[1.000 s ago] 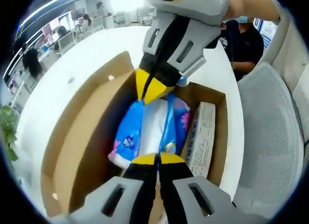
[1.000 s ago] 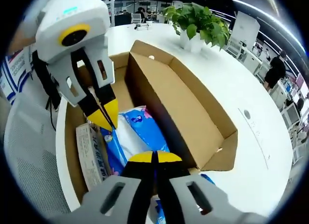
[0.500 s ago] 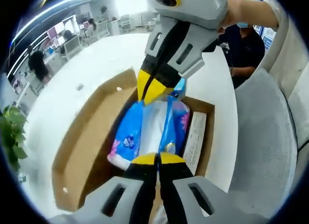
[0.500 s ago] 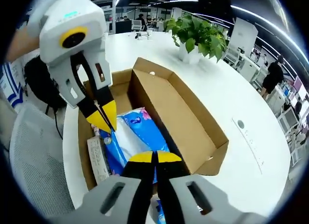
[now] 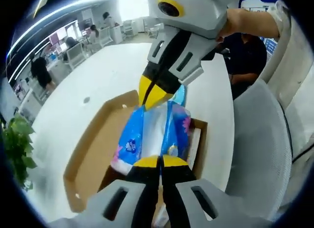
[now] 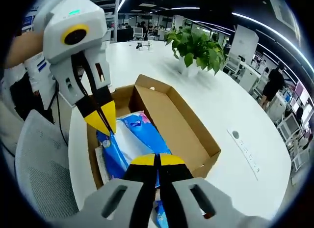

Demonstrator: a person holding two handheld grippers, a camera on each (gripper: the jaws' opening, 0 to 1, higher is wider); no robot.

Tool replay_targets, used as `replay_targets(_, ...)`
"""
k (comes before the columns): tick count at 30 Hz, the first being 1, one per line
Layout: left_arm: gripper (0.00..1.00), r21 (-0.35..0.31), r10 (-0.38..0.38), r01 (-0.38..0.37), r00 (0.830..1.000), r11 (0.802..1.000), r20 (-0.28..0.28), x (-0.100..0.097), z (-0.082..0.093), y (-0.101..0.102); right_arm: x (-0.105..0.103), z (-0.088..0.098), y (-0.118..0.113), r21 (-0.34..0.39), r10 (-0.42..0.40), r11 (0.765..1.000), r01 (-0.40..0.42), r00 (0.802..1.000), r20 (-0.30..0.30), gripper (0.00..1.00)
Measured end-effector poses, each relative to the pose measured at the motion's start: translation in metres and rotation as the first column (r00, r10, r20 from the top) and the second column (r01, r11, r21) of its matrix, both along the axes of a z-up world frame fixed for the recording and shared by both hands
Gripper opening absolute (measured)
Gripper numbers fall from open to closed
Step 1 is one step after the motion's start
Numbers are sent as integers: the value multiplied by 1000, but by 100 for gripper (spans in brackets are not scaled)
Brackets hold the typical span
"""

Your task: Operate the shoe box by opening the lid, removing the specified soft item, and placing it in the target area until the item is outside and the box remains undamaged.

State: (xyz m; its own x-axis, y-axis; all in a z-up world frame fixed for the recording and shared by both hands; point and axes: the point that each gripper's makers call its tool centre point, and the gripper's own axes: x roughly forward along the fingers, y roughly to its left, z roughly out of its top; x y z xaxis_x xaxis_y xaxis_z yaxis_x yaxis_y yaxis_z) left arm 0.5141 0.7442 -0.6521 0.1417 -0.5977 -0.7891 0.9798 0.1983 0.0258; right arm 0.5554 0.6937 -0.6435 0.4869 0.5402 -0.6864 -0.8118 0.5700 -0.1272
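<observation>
A soft blue, white and pink plastic pack [image 5: 153, 132] hangs above the open cardboard shoe box [image 5: 93, 164], held at both ends. My left gripper [image 5: 160, 161] is shut on its near end and my right gripper [image 5: 153, 93] is shut on its far end. In the right gripper view my right gripper [image 6: 157, 159] pinches the pack [image 6: 132, 139] and the left gripper [image 6: 104, 121] pinches the other end above the box [image 6: 184, 132]. The lid [image 6: 172, 116] stands open. A white carton [image 5: 193, 147] lies inside the box along one wall.
The box rests on a large white round table [image 6: 223, 105]. A potted green plant [image 6: 196, 41] stands on the table beyond the box. A grey mesh chair [image 5: 260, 154] is beside the table, and a person in dark clothes [image 5: 245, 53] stands close by.
Both grippers have risen with the pack, which was down in the box and now hangs above it. The box looks smaller and farther away in both views.
</observation>
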Motion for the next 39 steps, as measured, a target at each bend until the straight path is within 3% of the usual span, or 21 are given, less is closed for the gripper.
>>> replay_targets(12,0,-13,-23,23,1000,1000,16,-3,21,-41,-10,15,-41,-7,-33,999,33,999,32,0)
replay_targets(27,0,-27,-110,110,994,994,4,-22,19,-101,-28,11,-97,-36,-80,996,81,996,29,0)
replay_targets(39,0,-70,-132,132,991,989,9,-29,20,-138,-36,11,-132,-35,-112,993,113,993,31,0)
